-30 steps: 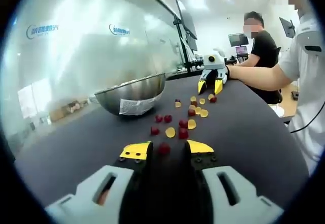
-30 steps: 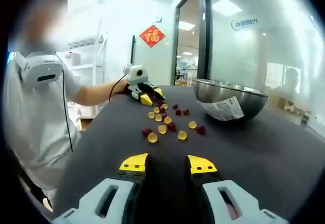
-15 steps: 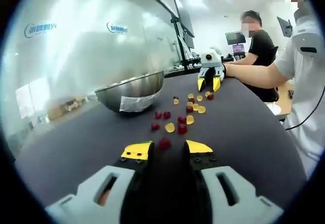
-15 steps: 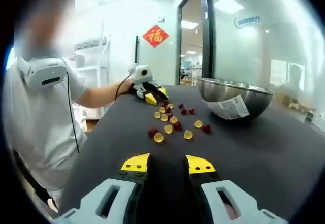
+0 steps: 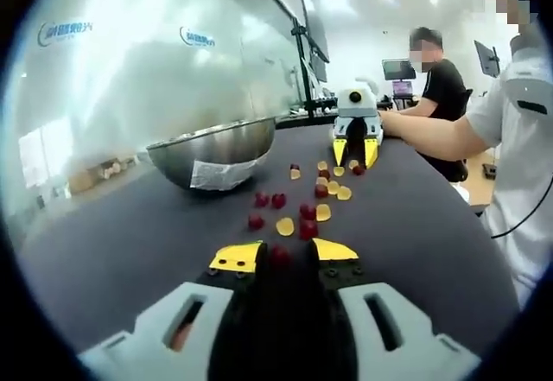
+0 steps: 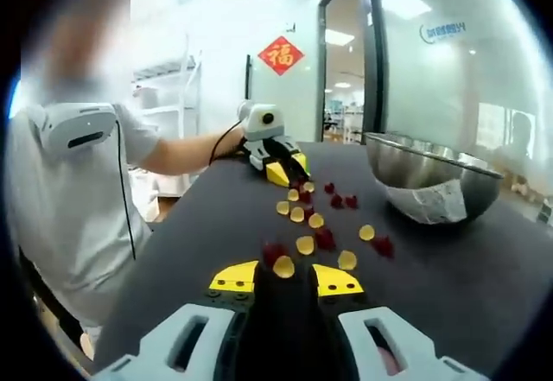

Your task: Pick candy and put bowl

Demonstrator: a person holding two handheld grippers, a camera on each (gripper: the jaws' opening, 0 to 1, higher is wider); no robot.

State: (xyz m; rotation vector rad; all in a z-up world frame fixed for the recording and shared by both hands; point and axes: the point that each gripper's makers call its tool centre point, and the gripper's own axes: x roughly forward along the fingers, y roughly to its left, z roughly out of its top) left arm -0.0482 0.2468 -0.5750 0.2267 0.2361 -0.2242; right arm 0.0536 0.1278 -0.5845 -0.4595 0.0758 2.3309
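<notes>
Low facing views, shared candies point(image 5: 298, 212)

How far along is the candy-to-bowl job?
Nothing looks delivered: the metal bowl's inside can't be seen. In hand: the left gripper brackets a red candy, and the right gripper brackets a yellow candy. Left: both lifts, plus the scattered candies.

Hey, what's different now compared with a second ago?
Both grippers moved in and narrowed their jaws: the left gripper around a red candy, the right gripper around a yellow candy. Neither candy is lifted yet. The steel bowl and the other candies stayed put.
</notes>
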